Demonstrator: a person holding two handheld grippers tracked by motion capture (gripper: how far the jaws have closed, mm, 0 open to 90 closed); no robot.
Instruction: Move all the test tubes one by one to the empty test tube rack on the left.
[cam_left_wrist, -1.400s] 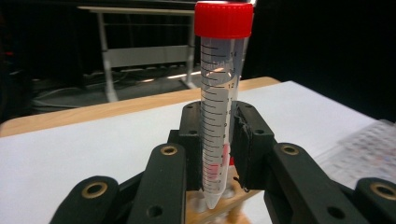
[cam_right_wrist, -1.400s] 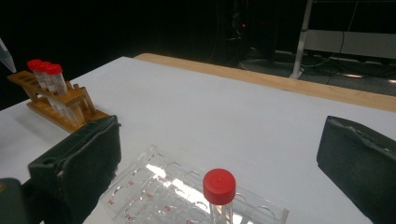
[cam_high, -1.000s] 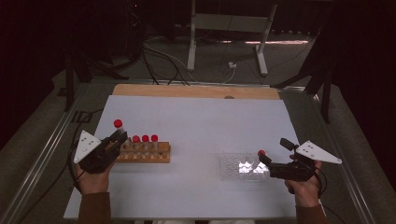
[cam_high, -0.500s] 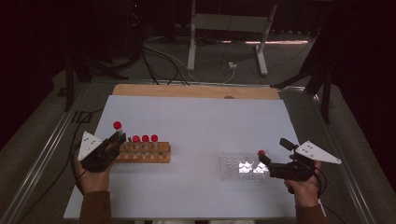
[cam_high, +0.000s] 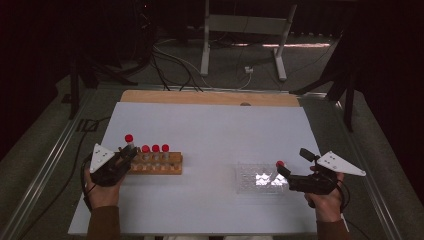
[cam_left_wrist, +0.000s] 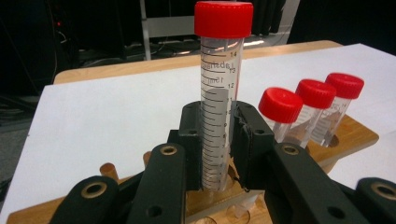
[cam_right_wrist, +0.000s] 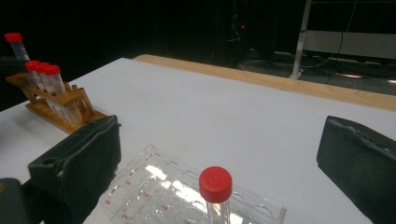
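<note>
Red caps top every tube here. At the left end of the wooden rack, the left gripper pinches one tall clear tube between its two black jaws. The jaws press on the tube's lower half from both sides. The tube stands straight up over the rack's left end, and its cap sits higher than all the others. I cannot tell if its bottom is in a hole. Just to the right of it, three more capped tubes stand in a row in the rack.

Well to the right of the rack lies a clear plastic tray with many small holes. One capped tube stands upright at the tray's right edge. The right gripper sits there with its jaws spread wide. This tube stands in the gap between them, and neither jaw touches it.
</note>
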